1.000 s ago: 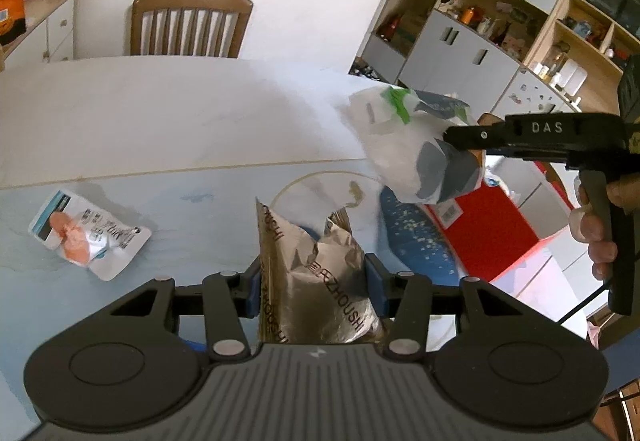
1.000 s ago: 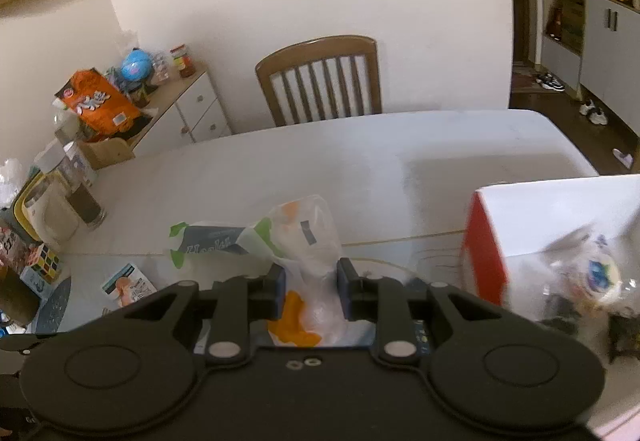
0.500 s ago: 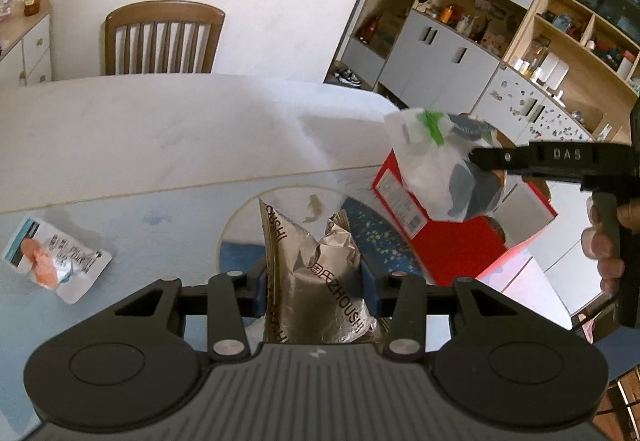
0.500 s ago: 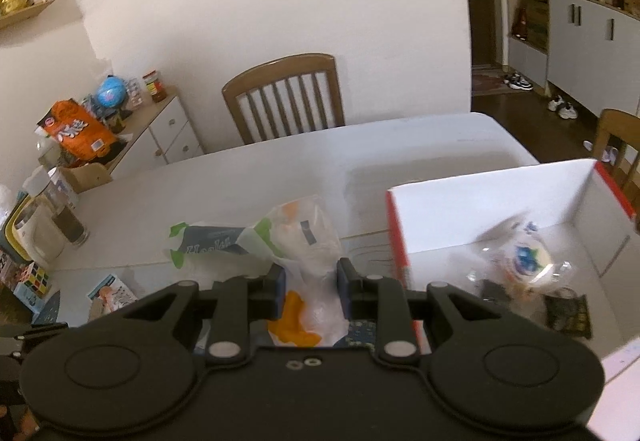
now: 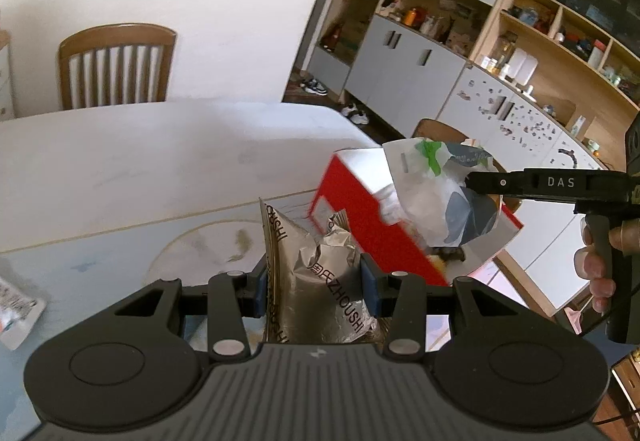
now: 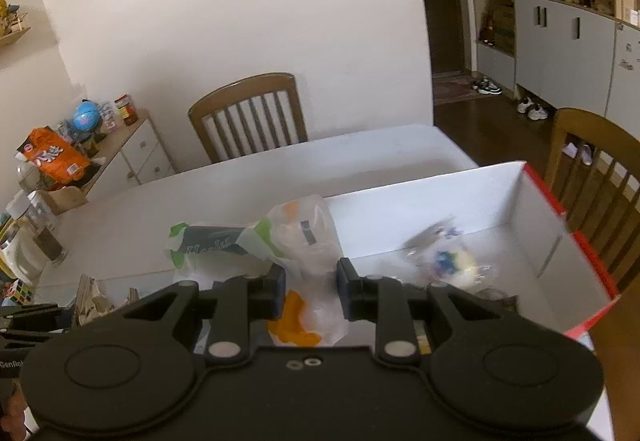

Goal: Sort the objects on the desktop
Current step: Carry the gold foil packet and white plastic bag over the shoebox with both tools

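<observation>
While aloft — silver pouch (image 5: 320, 273) between left hand-held gripper (image 5: 314, 281) pads.

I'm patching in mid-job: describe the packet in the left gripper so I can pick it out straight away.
Start at the red box with the white inside, near the table edge. Just before its red wall, the left gripper is shut on a crumpled silver foil packet with dark lettering. The white plastic bag with green and grey print in the right gripper is soft and pale; this packet is metallic.

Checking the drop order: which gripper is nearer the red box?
Right. The right gripper hangs over the red box; the left gripper is short of its red wall.
</observation>
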Demonstrator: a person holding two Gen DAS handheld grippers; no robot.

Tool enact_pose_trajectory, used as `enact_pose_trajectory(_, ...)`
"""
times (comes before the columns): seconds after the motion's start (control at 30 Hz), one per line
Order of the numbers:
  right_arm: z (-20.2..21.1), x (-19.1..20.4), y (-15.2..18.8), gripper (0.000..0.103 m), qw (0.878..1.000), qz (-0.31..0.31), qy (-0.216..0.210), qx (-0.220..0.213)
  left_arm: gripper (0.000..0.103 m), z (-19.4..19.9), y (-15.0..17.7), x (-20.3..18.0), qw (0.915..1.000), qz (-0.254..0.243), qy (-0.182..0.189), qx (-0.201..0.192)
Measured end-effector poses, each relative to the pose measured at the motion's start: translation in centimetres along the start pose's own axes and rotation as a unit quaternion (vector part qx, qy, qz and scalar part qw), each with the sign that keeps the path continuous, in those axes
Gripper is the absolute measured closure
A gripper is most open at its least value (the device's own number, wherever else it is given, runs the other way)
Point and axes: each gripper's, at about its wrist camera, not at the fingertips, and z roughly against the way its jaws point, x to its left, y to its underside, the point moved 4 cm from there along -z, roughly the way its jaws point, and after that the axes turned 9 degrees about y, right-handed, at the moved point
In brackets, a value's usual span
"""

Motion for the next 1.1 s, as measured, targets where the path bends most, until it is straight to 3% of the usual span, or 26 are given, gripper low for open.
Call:
enact_pose_trajectory(0.4,1.0,-8.1,-1.3,0.078,0.999,-0.018,0.026,-0.014,0.061,-5.6,-1.9,-6.4,0.9989,-0.039,0.025,0.011)
enact_pose_trajectory(0.7,0.5,-12.6,-1.8,0.078,0.999,-0.027,0.041,-0.017,0.061,-10.5,-2.8,-9.8,0.9966,-0.058,0.042,0.041)
enact_pose_trajectory(1.1,-1.2,-16.3,-1.9,0.078,0.998,-0.031,0.05,-0.011,0.061,-16.7,-3.7,-11.8,0.9922,-0.094,0.024,0.078)
